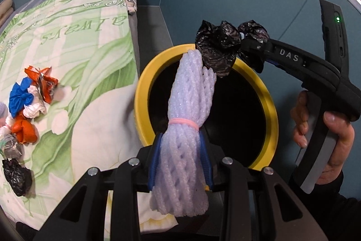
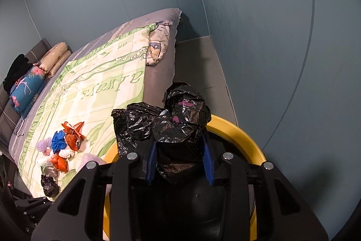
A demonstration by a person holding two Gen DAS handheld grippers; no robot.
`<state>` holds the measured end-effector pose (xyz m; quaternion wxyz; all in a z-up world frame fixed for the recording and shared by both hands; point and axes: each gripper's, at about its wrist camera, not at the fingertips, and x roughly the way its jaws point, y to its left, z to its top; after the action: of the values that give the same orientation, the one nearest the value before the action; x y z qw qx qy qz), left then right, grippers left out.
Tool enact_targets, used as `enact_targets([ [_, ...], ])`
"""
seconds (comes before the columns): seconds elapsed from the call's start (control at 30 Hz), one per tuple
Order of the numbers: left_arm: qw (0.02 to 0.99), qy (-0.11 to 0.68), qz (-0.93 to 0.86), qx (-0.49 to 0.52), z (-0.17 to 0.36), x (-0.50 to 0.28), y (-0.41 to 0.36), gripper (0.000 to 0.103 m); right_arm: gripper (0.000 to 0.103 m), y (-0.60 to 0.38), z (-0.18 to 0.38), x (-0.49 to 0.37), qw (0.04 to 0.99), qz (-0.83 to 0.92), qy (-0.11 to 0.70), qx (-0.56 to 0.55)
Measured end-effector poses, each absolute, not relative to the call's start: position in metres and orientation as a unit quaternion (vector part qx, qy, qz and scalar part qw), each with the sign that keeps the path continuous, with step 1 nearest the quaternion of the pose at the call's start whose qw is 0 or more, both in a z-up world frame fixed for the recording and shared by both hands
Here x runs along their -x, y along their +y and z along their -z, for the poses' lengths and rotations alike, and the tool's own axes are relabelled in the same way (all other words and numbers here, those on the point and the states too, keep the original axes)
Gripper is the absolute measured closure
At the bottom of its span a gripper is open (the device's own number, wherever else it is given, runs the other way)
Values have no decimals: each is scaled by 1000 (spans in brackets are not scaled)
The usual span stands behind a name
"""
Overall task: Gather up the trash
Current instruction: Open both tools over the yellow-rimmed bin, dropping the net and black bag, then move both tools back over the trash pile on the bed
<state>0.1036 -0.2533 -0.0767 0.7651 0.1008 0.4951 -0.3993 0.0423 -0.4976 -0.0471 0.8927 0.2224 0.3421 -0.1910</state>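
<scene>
My left gripper (image 1: 180, 150) is shut on a white foam net roll (image 1: 187, 119) tied with a pink band, held over the yellow-rimmed bin (image 1: 269, 110). My right gripper (image 2: 180, 157) is shut on a crumpled black plastic bag (image 2: 167, 123) above the same bin (image 2: 239, 134); it also shows in the left wrist view (image 1: 244, 44) with the bag (image 1: 218, 46) at the bin's far rim. More trash lies on the bed: blue, white, orange and red pieces (image 1: 29, 101) and a black bag (image 1: 17, 176).
The bed with a green and white quilt (image 1: 79, 49) is left of the bin. Pillows (image 2: 54, 55) lie at its head. Blue walls stand behind and right, with grey floor (image 2: 198, 69) between bed and wall.
</scene>
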Motion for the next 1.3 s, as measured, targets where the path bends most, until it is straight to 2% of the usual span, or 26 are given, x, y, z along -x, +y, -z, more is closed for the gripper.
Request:
enact_targets([
  [0.13,771,486,399,-103,76,-100,-255,69,66,-500,48,-40,893,190,339,-228],
  [0.37,776,478,401,-94,74,-97,-251,47,58,-506,48,-34,892,190,333,-241],
  [0.47,777,479,399,-86,73,-98,-247,41,57,-507,47,-33,891,189,330,-246],
  [0.9,806,462,365,-51,57,-111,-210,32,56,-495,39,-35,902,159,323,-238],
  [1.0,820,449,353,-46,49,-113,-198,29,51,-487,34,-37,907,147,318,-232],
  [1.3,863,397,309,-37,22,-113,-154,18,46,-450,13,-54,924,101,311,-197],
])
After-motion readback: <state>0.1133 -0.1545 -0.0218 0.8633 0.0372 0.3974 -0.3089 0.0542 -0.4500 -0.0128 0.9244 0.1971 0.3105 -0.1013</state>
